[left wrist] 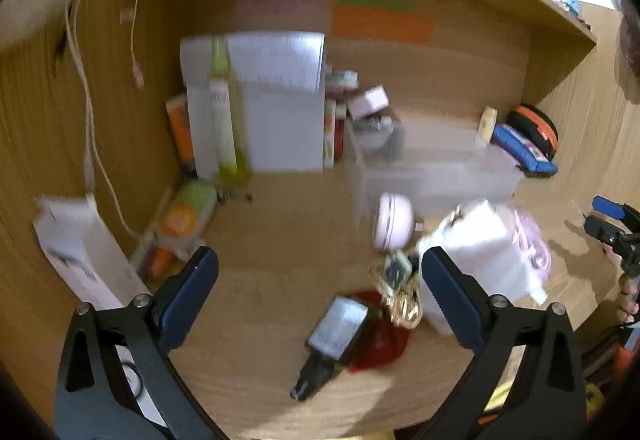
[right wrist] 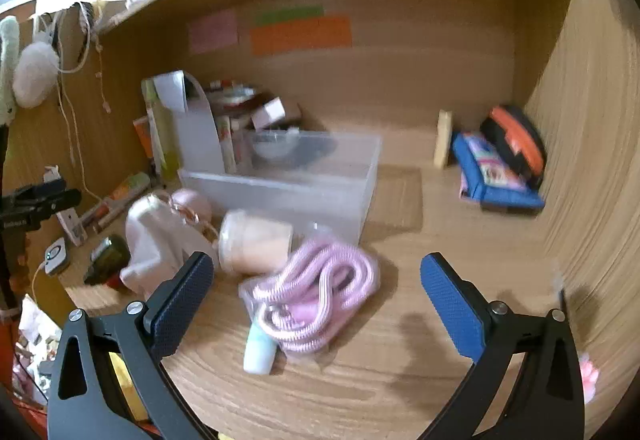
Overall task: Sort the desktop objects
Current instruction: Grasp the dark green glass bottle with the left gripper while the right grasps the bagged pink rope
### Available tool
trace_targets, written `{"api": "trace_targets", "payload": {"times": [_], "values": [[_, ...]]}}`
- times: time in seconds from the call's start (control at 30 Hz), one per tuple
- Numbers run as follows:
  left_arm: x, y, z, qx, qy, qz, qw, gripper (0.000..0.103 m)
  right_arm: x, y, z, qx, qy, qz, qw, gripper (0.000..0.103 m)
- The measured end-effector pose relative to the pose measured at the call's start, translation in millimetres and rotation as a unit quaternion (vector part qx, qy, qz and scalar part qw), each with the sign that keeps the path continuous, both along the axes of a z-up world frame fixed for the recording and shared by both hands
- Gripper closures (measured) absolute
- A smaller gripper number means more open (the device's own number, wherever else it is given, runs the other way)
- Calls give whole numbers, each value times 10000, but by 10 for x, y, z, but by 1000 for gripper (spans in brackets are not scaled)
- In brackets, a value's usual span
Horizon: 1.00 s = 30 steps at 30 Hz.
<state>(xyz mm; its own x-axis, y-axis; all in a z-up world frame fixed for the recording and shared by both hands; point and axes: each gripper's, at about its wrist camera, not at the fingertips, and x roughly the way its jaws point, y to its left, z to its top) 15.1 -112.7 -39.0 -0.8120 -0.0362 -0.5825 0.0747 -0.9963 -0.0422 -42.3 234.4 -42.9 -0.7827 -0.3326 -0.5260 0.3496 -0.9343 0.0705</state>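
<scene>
My left gripper (left wrist: 320,296) is open and empty above the desk, over a dark bottle (left wrist: 334,340) lying on a red patch. A gold chain (left wrist: 404,304), a round pink case (left wrist: 392,220) and a white pouch (left wrist: 480,256) lie to its right. My right gripper (right wrist: 316,296) is open and empty just above a clear bag of pink coiled cord (right wrist: 316,292) and a pale blue tube (right wrist: 260,354). A peach jar (right wrist: 254,242) lies on its side behind the bag. A clear plastic bin (right wrist: 288,188) stands further back.
A white file holder (left wrist: 264,104) with bottles and tubes stands at the back left. A blue box (right wrist: 496,176) and an orange-black case (right wrist: 518,144) sit at the back right corner. Wooden walls close in the desk on both sides. A white box (left wrist: 76,252) lies at the left.
</scene>
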Motion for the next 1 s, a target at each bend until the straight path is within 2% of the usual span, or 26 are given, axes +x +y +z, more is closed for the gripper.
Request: {"api": "trace_targets", "payload": {"times": [0.23,0.3,0.33,0.43,0.53,0.6,0.7,0.8,0.9,0.97,1.0], "values": [[34,-64,-451,245,-402,66,9989,1,-248,74,-339,-66,-765,13,9970,0],[20,-88,-516,343,-487,-12,9982,9,-319,68,-398,-159,-983,77,9950,0],[9,-95,-547,371,-540,-70,9978,16,-359,58,-434,-236,-1106,120,9935,0],[-19,-96,-640,418,-682,-220,9966,21,-515,-9,-519,-369,-1431,125,9889,0],[-58,-82,-695,442,-759,-309,9957,27,-661,-84,-552,-299,-1603,20,9866,0],[-99,-58,-731,464,-813,-328,9951,28,-761,-138,-577,-229,-1730,11,9846,0],[-180,-55,-800,467,-904,-318,9943,28,-846,-187,-627,0,-1696,-142,9854,0],[-268,-71,-857,569,-1010,-357,9926,34,-924,-220,-697,56,-1811,-269,9831,0],[-310,-70,-855,557,-995,-344,9929,42,-978,-249,-717,81,-1912,-260,9812,0],[-322,-70,-848,520,-971,-326,9934,55,-996,-273,-749,164,-1961,-189,9803,1],[-321,-71,-845,485,-954,-293,9938,57,-1010,-283,-762,167,-2003,-124,9795,2]]}}
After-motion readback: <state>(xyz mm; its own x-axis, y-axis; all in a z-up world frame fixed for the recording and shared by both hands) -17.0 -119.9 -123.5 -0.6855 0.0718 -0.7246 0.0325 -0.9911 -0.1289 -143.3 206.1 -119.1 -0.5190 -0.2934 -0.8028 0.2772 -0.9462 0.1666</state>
